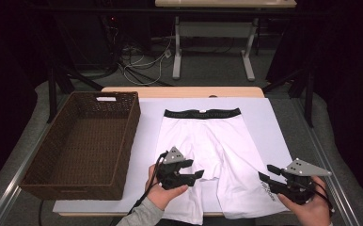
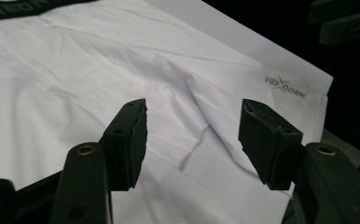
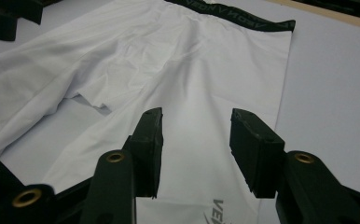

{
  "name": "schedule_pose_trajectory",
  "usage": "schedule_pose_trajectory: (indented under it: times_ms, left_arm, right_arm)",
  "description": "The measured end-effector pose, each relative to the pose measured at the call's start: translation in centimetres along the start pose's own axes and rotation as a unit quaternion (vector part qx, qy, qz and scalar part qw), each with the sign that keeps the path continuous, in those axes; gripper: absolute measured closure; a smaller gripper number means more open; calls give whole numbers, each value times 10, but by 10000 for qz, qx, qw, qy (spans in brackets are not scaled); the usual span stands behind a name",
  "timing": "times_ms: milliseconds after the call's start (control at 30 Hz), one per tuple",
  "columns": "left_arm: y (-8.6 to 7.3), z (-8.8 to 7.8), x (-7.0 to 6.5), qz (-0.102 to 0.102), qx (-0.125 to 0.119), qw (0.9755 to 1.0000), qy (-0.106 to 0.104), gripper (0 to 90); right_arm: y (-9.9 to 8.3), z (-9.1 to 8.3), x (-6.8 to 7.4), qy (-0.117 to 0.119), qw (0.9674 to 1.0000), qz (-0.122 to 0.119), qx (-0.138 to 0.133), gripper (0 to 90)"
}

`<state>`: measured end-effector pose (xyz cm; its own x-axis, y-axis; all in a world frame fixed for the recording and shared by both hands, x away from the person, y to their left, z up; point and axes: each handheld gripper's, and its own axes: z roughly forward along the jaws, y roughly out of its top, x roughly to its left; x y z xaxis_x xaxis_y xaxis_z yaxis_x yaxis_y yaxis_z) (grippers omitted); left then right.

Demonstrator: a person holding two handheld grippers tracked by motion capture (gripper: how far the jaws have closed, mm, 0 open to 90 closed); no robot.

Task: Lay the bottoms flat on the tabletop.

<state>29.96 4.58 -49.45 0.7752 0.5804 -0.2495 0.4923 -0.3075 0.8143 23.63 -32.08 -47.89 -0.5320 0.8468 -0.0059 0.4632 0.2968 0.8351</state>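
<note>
The white compression shorts [image 1: 208, 155] lie flat and unfolded on the counter [image 1: 269, 117], the wicker basket [image 1: 83, 146] is empty, and the left gripper [image 1: 196, 169] and right gripper [image 1: 266, 173] hover half-open, holding nothing.

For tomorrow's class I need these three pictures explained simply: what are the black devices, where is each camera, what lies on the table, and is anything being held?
A person holds a hand-held two-jaw tool in each hand: the left gripper and the right gripper. One picture looks down from above the table. The other two come from cameras riding on each tool, looking along its black jaws. On the white sheet lie white shorts with a black waistband, spread flat. Beside them stands a brown wicker basket. Both pairs of jaws stand apart over the shorts' legs, with nothing gripped.
</note>
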Motion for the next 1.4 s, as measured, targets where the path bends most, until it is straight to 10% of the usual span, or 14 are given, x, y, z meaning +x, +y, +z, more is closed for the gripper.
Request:
schedule_pose_trajectory:
  times_ms: [500, 1400]
  left_arm:
    - [47, -14, 34, 171, -376, 9984, 394, 396]
    - [79, -1, 95, -424, -334, 9927, 1079, 298]
  right_arm:
    - [56, 16, -13, -218, 9987, -394, -238, 392]
    - [117, 92, -29, -236, 9991, -306, -155, 278]
